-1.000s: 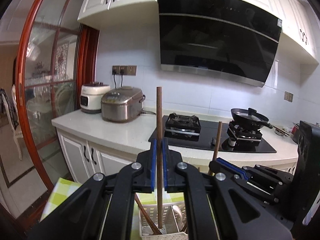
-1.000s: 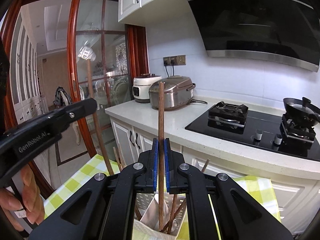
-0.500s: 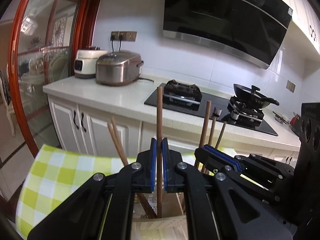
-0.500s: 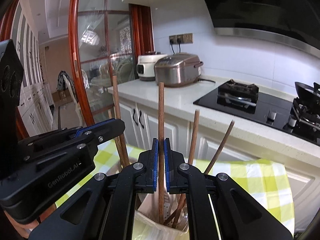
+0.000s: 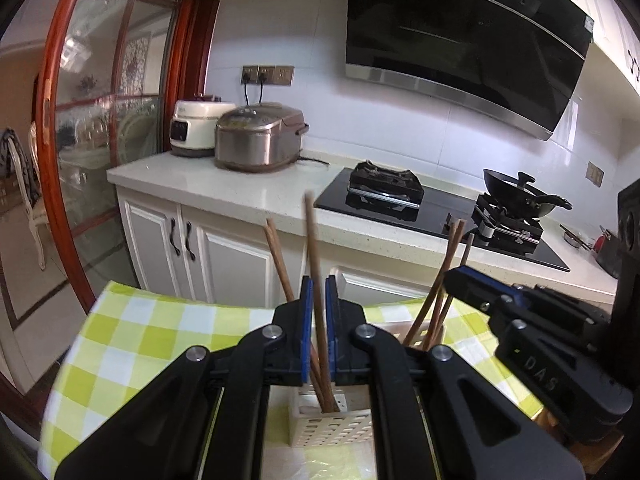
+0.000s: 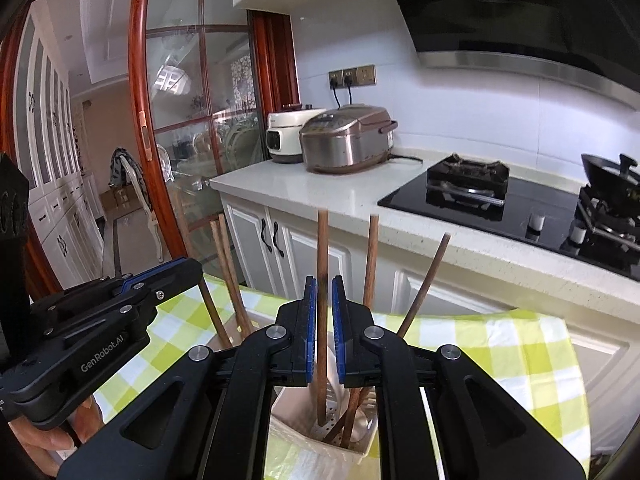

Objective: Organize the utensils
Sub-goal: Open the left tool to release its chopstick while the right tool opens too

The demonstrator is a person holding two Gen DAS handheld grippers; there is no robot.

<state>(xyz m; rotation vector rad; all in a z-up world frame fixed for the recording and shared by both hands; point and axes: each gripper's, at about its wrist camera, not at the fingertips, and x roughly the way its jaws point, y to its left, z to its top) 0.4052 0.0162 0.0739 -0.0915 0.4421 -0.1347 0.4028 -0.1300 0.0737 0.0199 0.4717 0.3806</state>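
A white perforated utensil holder [image 5: 332, 424] [image 6: 304, 432] stands on a green-checked tablecloth [image 5: 140, 340]. My left gripper [image 5: 316, 280] is above its left compartment, jaws opening, and a brown chopstick [image 5: 311, 240] leans loosely between the blue pads with its tip in the holder. My right gripper [image 6: 324, 280] is above the right compartment, jaws also opening. Its upright chopstick [image 6: 322, 240] rests on the holder's bottom with a slit beside it. Other chopsticks [image 5: 276, 256] [image 6: 428, 276] stand in both compartments.
Behind the table runs a white counter [image 5: 224, 188] with two rice cookers [image 5: 256, 144], a black gas hob [image 5: 384, 188] and a wok [image 5: 516, 188]. A red-framed glass door [image 5: 52, 120] is on the left. A hand [image 6: 44, 440] holds the left gripper.
Both grippers have sunk toward the holder, lowering their chopsticks into it. The pads, first tight on the sticks, now stand slightly apart, and the left chopstick has tipped.
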